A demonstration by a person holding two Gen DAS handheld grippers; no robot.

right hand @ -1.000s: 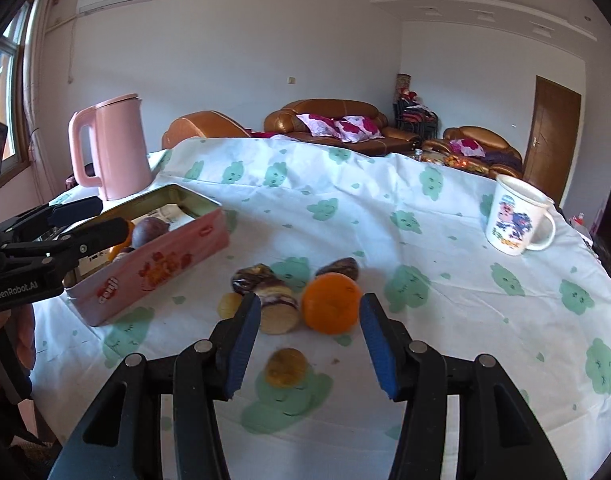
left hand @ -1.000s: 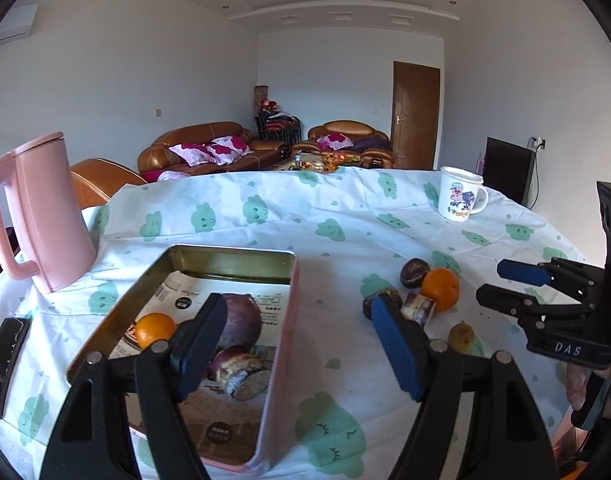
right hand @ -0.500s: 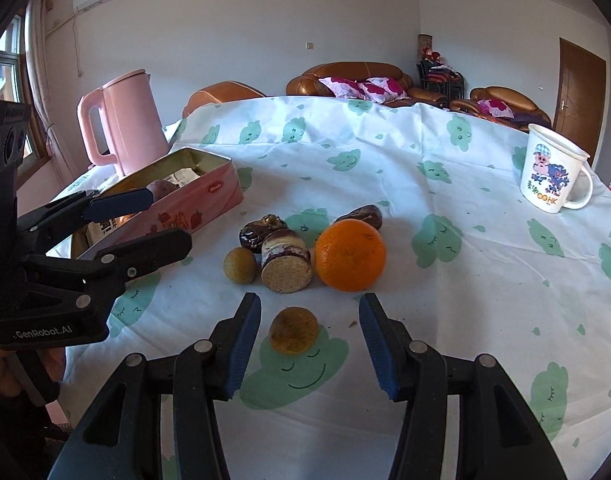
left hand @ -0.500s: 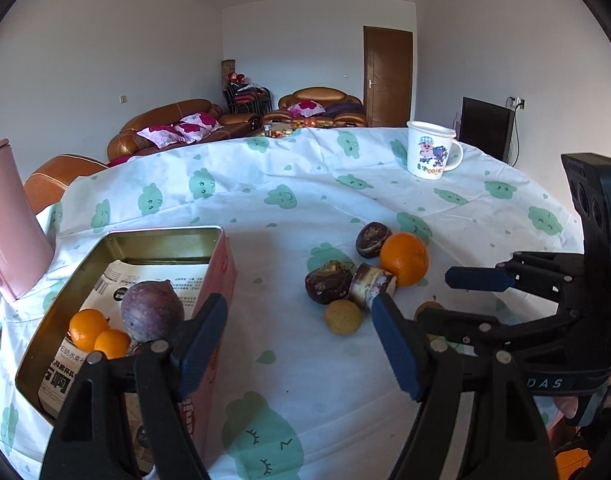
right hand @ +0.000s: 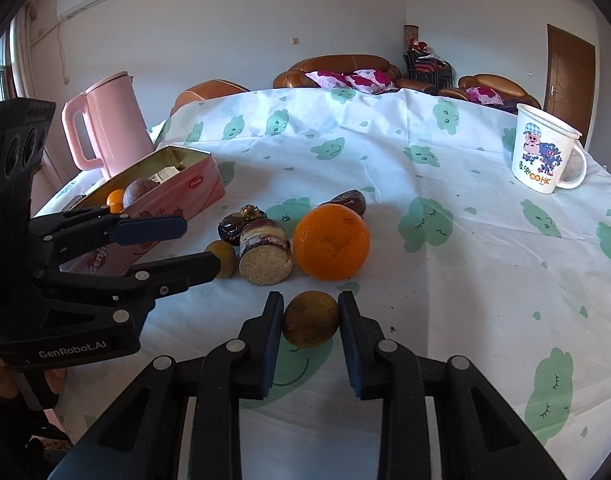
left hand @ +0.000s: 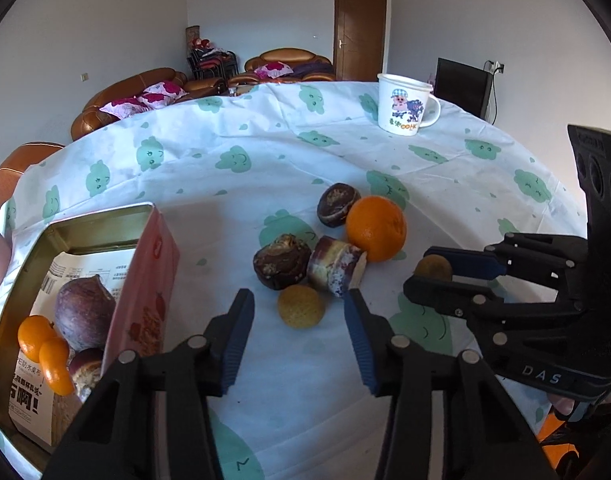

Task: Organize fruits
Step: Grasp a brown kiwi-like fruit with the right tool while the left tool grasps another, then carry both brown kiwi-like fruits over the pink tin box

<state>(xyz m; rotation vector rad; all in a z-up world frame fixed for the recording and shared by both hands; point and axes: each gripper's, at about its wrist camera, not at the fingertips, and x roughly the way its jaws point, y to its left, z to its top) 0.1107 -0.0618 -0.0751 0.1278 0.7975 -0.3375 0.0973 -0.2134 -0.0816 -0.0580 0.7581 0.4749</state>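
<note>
Small brown fruit (right hand: 310,319), low centre of the right wrist view, sits on the counter (right hand: 485,280) between the jaws of the right gripper (right hand: 310,320), which have just been closing and now press it on both sides. A second small yellowish fruit (left hand: 300,306), at centre of the left wrist view, lies just ahead of the left gripper (left hand: 299,320), whose jaws have just been narrowing but stand apart from it and hold nothing. Above these lie the orange (right hand: 331,242), a cut purple-skinned piece (right hand: 265,256) and two dark fruits (left hand: 281,266), close together and partly touching. The pink tin (left hand: 145,280), at left in both views, already holds two small oranges (left hand: 45,346) and a purple fruit (left hand: 83,310) on printed paper. Risks, as judgement: the round fruit is gripped near the jaw tips and may squirt out or roll when lifted; the left jaws, closing beside the cluster, may nudge the cut piece and set the orange rolling; both grippers work close together and could collide on the way to the tin. Legible writing: "GenRobot.AI" on the left gripper body (lower left, right wrist view); "DAS" on the right gripper body (lower right, left wrist view); "HK" on the cartoon mug (right hand: 543,154), upper right. The tin's script label and the paper's print are too small to read. A pink kettle (right hand: 105,120) stands upper left.
</note>
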